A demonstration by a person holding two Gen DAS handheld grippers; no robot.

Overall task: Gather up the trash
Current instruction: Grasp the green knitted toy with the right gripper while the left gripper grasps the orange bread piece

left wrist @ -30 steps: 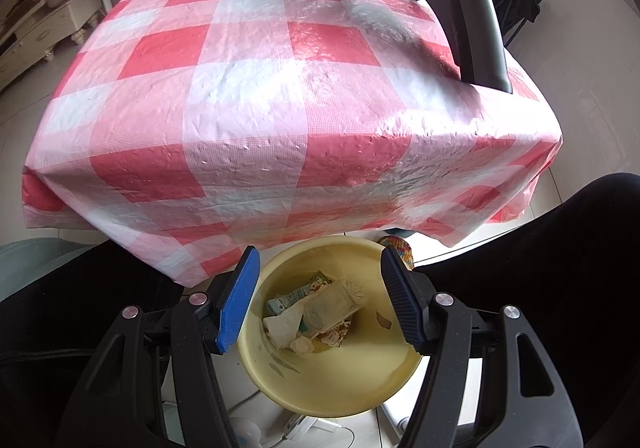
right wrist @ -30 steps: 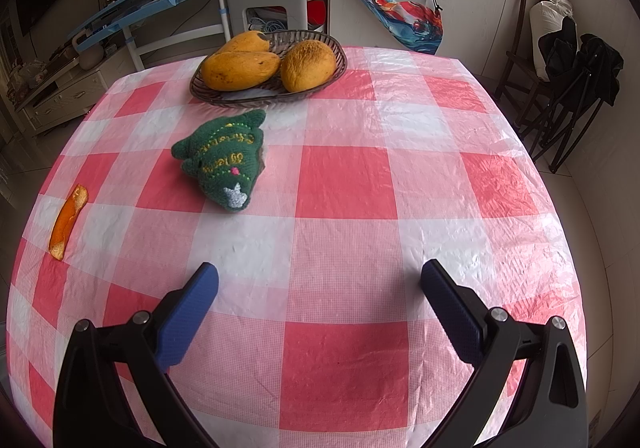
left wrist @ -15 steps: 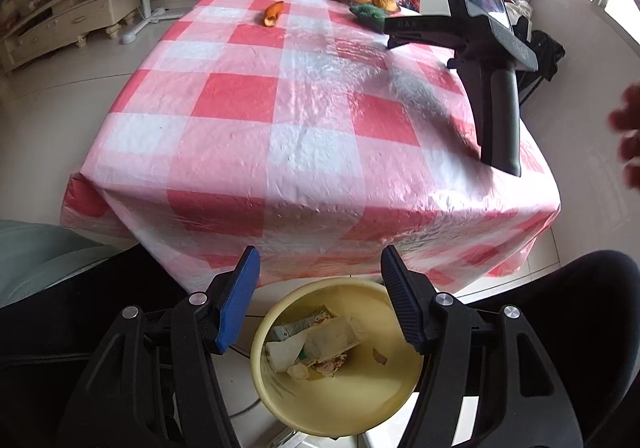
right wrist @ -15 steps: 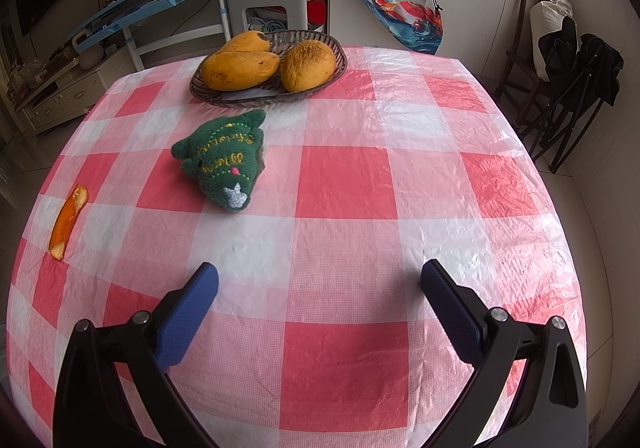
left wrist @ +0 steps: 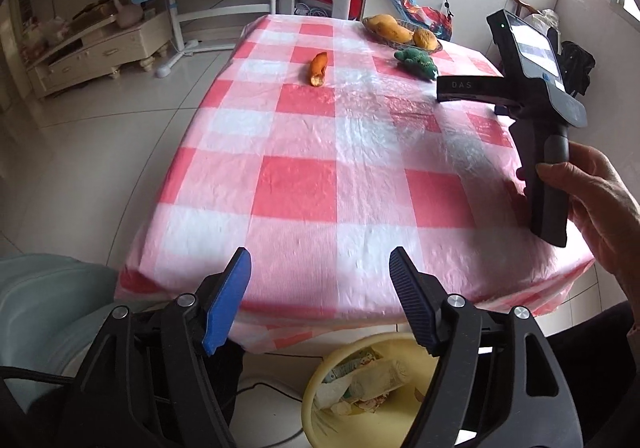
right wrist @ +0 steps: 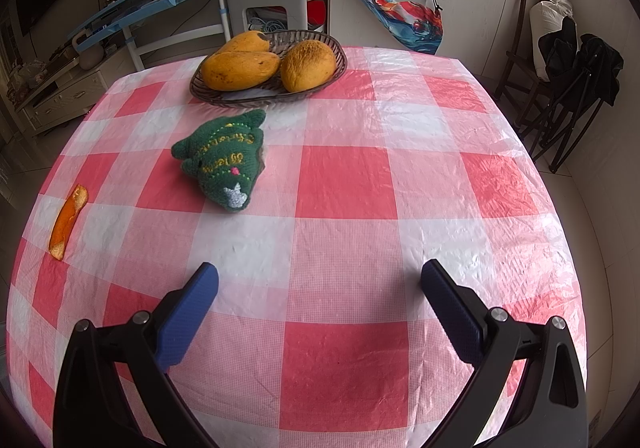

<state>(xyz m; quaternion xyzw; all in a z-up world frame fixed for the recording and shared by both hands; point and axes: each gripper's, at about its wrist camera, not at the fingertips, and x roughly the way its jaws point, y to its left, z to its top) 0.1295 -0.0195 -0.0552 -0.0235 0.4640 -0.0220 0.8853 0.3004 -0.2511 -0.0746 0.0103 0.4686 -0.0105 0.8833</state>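
An orange peel (left wrist: 317,69) (right wrist: 69,216) lies on the far left part of the red-and-white checked tablecloth (left wrist: 312,168) (right wrist: 344,184). Below the table's near edge stands a yellow bin (left wrist: 316,400) with wrappers and paper in it. My left gripper (left wrist: 320,280) hangs over the near table edge above the bin, its jaws opening with nothing between them. My right gripper (right wrist: 318,288) is open and empty over the cloth; in the left wrist view a hand (left wrist: 600,200) holds its black handle (left wrist: 548,176) at the right.
A green knitted toy (right wrist: 224,156) (left wrist: 418,62) lies mid-table. Behind it a woven basket (right wrist: 224,98) holds mangoes (right wrist: 240,68). A white chair (right wrist: 266,8), blue shelving and a cabinet stand beyond the table; dark folded chairs (right wrist: 572,60) stand at the right.
The left gripper rose and tilted up from over the bin, so the tabletop fills its view and the bin sits low; its jaws spread wider. The right gripper stayed still.
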